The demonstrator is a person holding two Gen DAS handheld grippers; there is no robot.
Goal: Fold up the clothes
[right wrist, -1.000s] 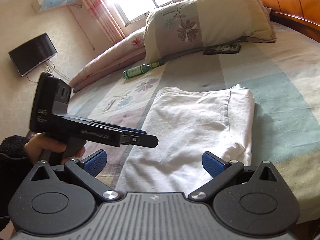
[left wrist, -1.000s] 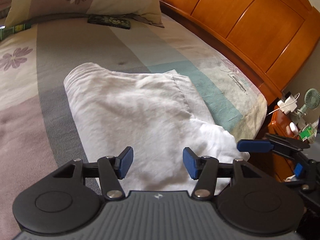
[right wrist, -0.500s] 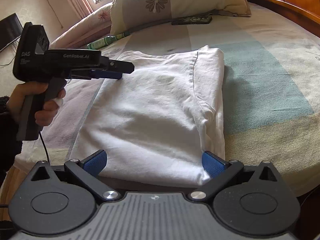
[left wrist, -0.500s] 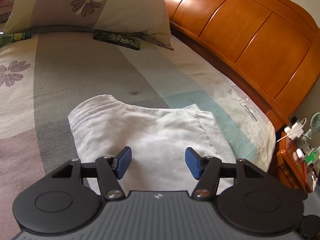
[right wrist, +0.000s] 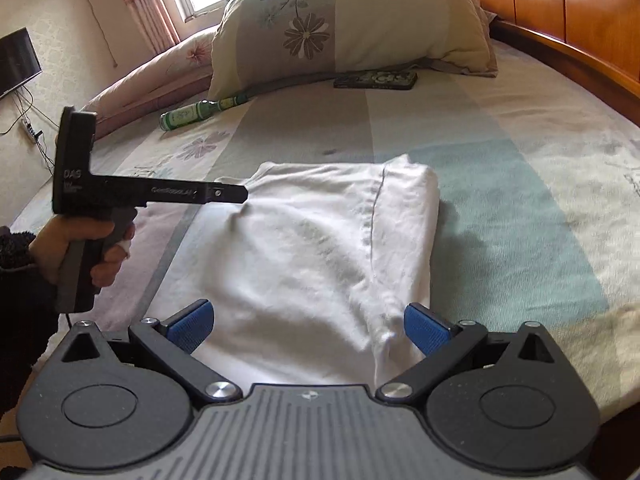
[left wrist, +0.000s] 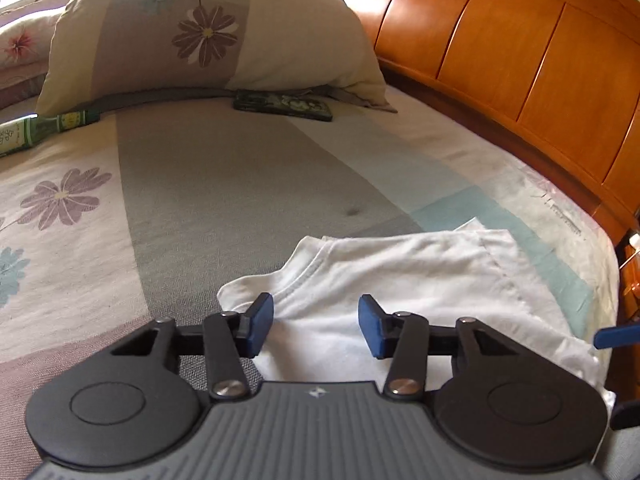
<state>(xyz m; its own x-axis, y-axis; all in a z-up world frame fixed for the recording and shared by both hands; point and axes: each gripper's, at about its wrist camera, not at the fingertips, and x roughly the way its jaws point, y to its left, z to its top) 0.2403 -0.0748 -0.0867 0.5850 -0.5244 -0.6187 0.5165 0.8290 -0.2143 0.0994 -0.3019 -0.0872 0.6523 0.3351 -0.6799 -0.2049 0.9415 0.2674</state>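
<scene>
Partly folded white cotton garment (right wrist: 320, 248) lying flat on the striped, flower-printed bedsheet (right wrist: 520, 208), near the bed's front edge, collar end pointing toward the large floral pillow (right wrist: 348, 28).

Left gripper (left wrist: 316, 326) poised low over the collar corner, jaws closing with cloth between the blue pads but not yet pinched. Right gripper (right wrist: 308, 320) hovering at the garment's near hem, jaws spread wide, grasping nothing.

Probably setting up the next fold. To do it well: pinch every layer at the collar corner, not just the top one; take the opposite corner equally deep; lift both together, keep the edge taut and level, lay it over squarely, release only once flat. Risk: layers slipping apart or dragging off the bed edge.
</scene>
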